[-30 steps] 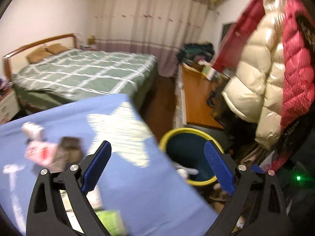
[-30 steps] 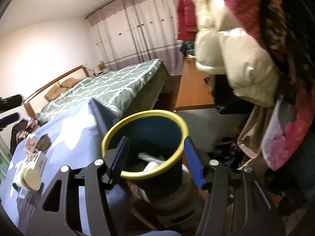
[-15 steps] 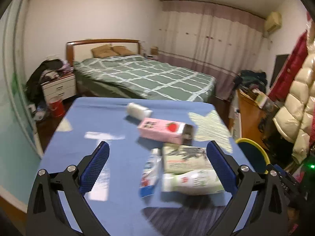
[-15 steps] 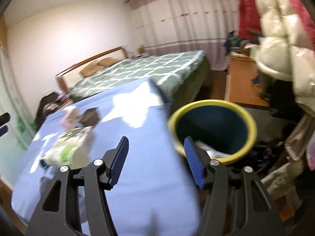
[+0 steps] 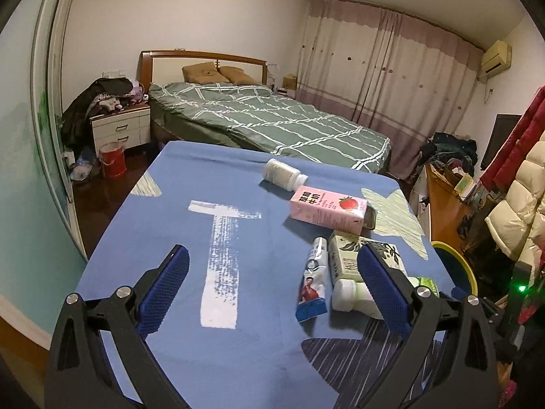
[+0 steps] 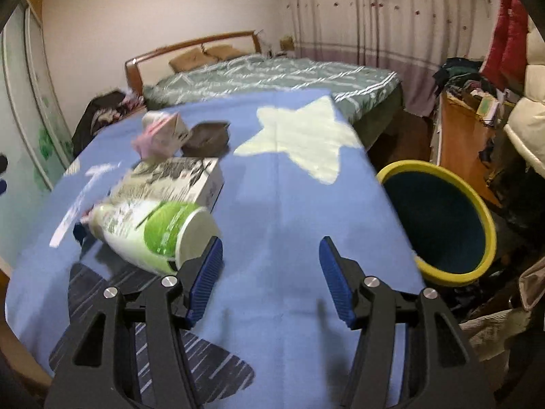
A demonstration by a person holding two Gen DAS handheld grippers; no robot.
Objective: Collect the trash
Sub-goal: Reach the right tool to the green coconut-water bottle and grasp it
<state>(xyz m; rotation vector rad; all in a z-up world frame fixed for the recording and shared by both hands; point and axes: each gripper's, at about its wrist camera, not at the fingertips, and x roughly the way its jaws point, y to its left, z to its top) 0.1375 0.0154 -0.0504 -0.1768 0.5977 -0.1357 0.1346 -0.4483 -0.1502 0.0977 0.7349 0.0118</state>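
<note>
A blue cloth with pale star and letter shapes covers the surface (image 5: 238, 358), and the trash lies on it in a loose cluster, taken here from the pink carton (image 5: 327, 207). The carton lies on its side. Just beyond it, toward the bed (image 5: 272, 122), a small white bottle (image 5: 284, 174) lies on its side. A dark flat tin (image 5: 369, 218) touches the carton's end on the side toward the bin. On the near side of the carton lie a toothpaste tube (image 5: 313, 281) and, next to it, a printed box (image 5: 344, 255). A white bottle with a green label (image 6: 153, 233) lies on its side just in front of the box. The yellow-rimmed bin (image 6: 439, 221) stands on the floor, off the edge of the surface, well apart from the carton.

The left gripper (image 5: 272, 286) hovers over the cloth with its fingers (image 5: 163, 289) spread wide and nothing between them. The right gripper (image 6: 270, 274) also has its fingers (image 6: 206, 277) spread, over bare cloth, with the green-label bottle just beside its left finger; I cannot tell whether they touch.
</note>
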